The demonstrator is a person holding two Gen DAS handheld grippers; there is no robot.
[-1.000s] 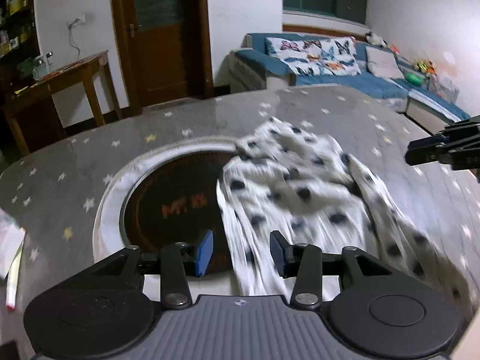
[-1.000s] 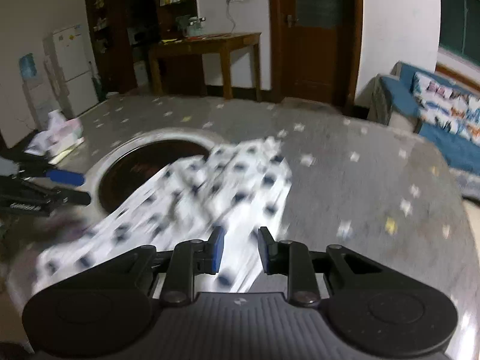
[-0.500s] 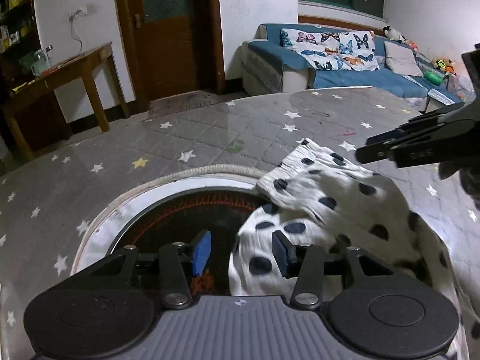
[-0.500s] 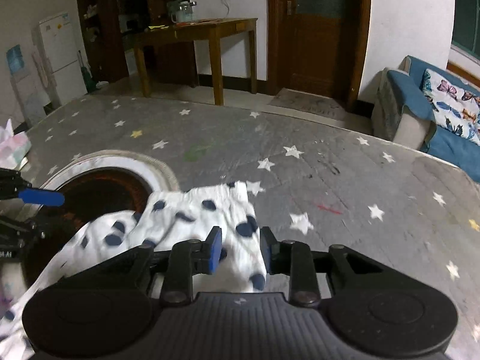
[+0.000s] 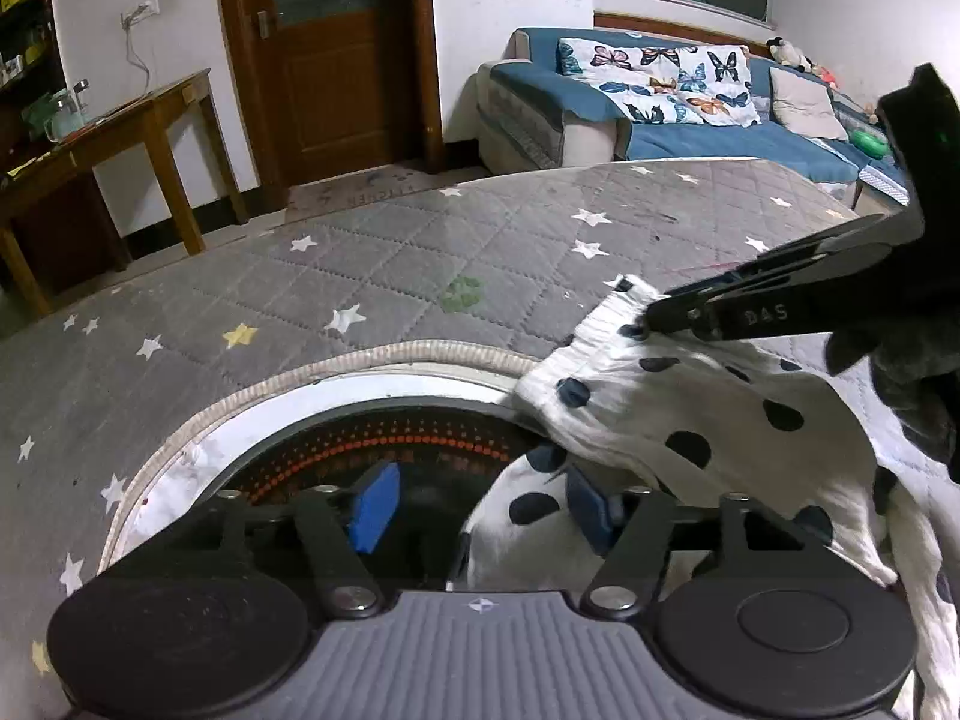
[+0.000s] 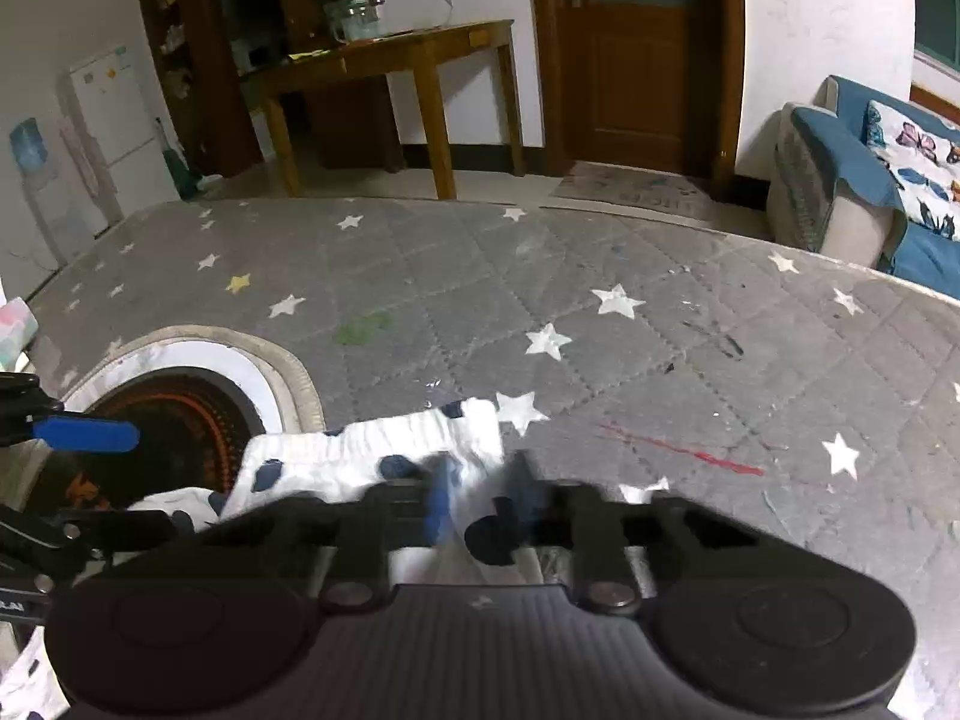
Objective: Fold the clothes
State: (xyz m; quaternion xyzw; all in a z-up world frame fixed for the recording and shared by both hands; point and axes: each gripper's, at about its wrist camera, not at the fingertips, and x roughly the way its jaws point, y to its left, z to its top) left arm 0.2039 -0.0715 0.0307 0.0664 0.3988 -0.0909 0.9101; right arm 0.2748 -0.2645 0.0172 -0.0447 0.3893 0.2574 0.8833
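Observation:
A white garment with dark blue dots (image 5: 690,414) lies crumpled on the grey star-patterned quilted mat (image 5: 372,276), partly over a round opening. Its elastic waistband (image 6: 384,438) points away from me. My left gripper (image 5: 480,507) hovers low over the opening with its jaws opening. The cloth brushes its right pad (image 5: 591,510) and the blue left pad (image 5: 372,504) is bare. My right gripper (image 6: 480,498) is blurred and shut on the garment just behind the waistband. In the left wrist view the right gripper (image 5: 654,315) pinches the waistband's far corner. The left gripper (image 6: 96,480) shows at the right wrist view's left edge.
The round opening (image 5: 384,420) holds a dark disc with orange dotted rings inside a white rim. A dark-gloved hand (image 5: 900,378) holds the right gripper. Beyond the mat stand a wooden table (image 6: 390,54), a brown door (image 5: 336,48) and a blue sofa (image 5: 690,114).
Both grippers came forward and down toward the garment's far end. The right jaws closed on the cloth near the waistband. The left jaws spread wider.

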